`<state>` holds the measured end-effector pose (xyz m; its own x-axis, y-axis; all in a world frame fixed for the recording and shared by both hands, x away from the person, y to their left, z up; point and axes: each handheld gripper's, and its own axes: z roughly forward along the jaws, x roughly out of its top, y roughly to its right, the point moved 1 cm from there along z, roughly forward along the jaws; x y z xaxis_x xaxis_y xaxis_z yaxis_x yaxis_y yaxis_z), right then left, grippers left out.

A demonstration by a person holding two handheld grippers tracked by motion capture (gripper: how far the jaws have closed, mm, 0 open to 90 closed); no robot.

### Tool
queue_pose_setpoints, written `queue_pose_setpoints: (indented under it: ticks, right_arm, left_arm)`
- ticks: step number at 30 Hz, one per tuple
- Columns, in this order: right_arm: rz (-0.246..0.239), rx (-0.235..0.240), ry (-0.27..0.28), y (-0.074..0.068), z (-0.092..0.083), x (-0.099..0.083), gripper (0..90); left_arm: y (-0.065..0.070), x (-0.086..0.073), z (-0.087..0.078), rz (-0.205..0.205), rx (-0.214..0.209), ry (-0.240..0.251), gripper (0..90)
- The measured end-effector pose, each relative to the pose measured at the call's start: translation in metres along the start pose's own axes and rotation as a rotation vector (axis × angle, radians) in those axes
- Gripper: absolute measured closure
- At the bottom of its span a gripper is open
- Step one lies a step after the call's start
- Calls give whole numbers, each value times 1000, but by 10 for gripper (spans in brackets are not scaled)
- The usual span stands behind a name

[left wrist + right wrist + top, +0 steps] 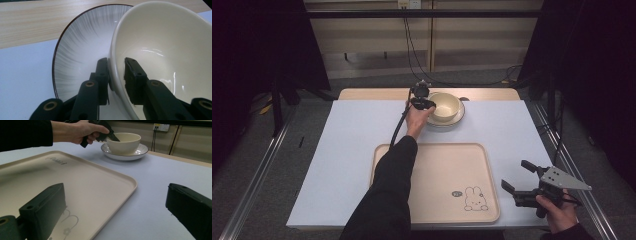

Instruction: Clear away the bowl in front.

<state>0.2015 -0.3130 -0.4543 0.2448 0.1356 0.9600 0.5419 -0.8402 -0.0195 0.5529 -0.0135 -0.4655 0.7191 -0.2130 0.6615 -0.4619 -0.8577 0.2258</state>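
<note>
Left arm in a black sleeve (387,185) stretched far forward across the table, hand wrapped round the left gripper (426,103) at the near-left rim of the bowl (444,106); cable loops back from it along the forearm. In the left gripper view one jaw sits outside the bowl wall, the other inside, pads pinched tight on the rim, so the wall is clamped between them. Bowl stands on a plate (458,118) at the far middle of the table, beyond the tray (432,155). Right hand (559,216) low at the near-right corner, holding the right gripper (518,180) level, pointing left toward the tray, jaws spread wide with nothing between them; grey three-cornered plate on its top. Table is covered by a pale blue-white mat (347,140), a strip of light wood (372,93) showing along the far edge. Grey floor, metal rails either side, dark curtains left and right, pale wood panels and a wall socket with black cables at the back. Bowl is glossy cream ceramic, round, deep, plain. Plate is white with fine grey radial streaks and a thin dark rim. Tray is matte beige, rectangular, rounded corners, raised lip, small rabbit drawing (473,198) near its right front corner.
</note>
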Motion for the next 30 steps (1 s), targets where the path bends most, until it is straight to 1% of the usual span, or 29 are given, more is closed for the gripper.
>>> queue_pose_setpoints:
  ticks: [2, 4, 5, 6, 7, 8, 11, 12, 13, 14, 15, 16, 17, 20, 21, 22, 23, 24, 25, 26, 27, 28, 30]
  right_arm:
    - [-3, 1, -5, 0, 0, 0, 25]
    - [-7, 1, -5, 0, 0, 0, 25]
    - [-8, -1, -6, 0, 0, 0, 25]
    - [-2, 0, -7, 0, 0, 0, 25]
    - [-2, 0, -7, 0, 0, 0, 25]
    - [-11, -1, -6, 0, 0, 0, 25]
    - [-8, -7, -6, 0, 0, 0, 25]
    - [-3, -5, -6, 0, 0, 0, 25]
    - [-3, -5, -6, 0, 0, 0, 25]
    - [-9, -8, -6, 0, 0, 0, 25]
    - [-7, -2, -7, 0, 0, 0, 25]
    - [-7, -2, -7, 0, 0, 0, 25]
    - [-7, -3, -6, 0, 0, 0, 25]
    - [-11, -8, -5, 0, 0, 0, 25]
    - [-11, -8, -5, 0, 0, 0, 25]
    - [-9, -1, -6, 0, 0, 0, 25]
    - [-6, -7, -4, 0, 0, 0, 25]
    - [-6, -8, -6, 0, 0, 0, 25]
    - [-8, -4, -6, 0, 0, 0, 25]
    - [-11, -3, -5, 0, 0, 0, 25]
    - [-10, -5, -3, 0, 0, 0, 25]
    - [-7, -3, -6, 0, 0, 0, 25]
    - [0, -7, -1, 0, 0, 0, 25]
  left_arm:
    - [0, 0, 0, -3, -6, -6, 742]
    - [0, 0, -1, 4, 9, -8, 780]
    - [0, 0, -1, -3, 6, -8, 805]
    - [-1, 1, -2, -12, -1, -20, 822]
    - [-1, 1, -2, -12, -1, -20, 832]
    - [-1, 0, -2, -19, -11, -21, 832]
    - [-1, 0, -2, -27, -9, -21, 834]
    - [-1, 0, -2, -38, -12, -18, 834]
    - [-1, 0, -2, -38, -12, -18, 835]
    - [-3, 0, -3, -33, -13, -31, 835]
    - [-2, 0, -3, -62, -10, -20, 835]
    - [-2, 0, -3, -62, -10, -20, 834]
    - [-2, 0, -3, -81, -2, -15, 834]
    - [-4, 1, -4, -83, -19, -29, 835]
    - [-4, 1, -4, -83, -19, -29, 836]
    - [-4, 0, -6, -92, -21, -30, 836]
    - [-4, 1, -6, -94, -23, -29, 836]
    - [-4, 2, -7, -92, -16, -23, 837]
    - [-4, 2, -7, -92, -16, -23, 837]
    - [-2, 4, -9, -105, -17, -11, 838]
    - [-3, 4, -11, -74, -13, -27, 838]
    - [-3, 4, -11, -74, -13, -27, 838]
    - [-6, 3, -11, -94, -16, -32, 838]
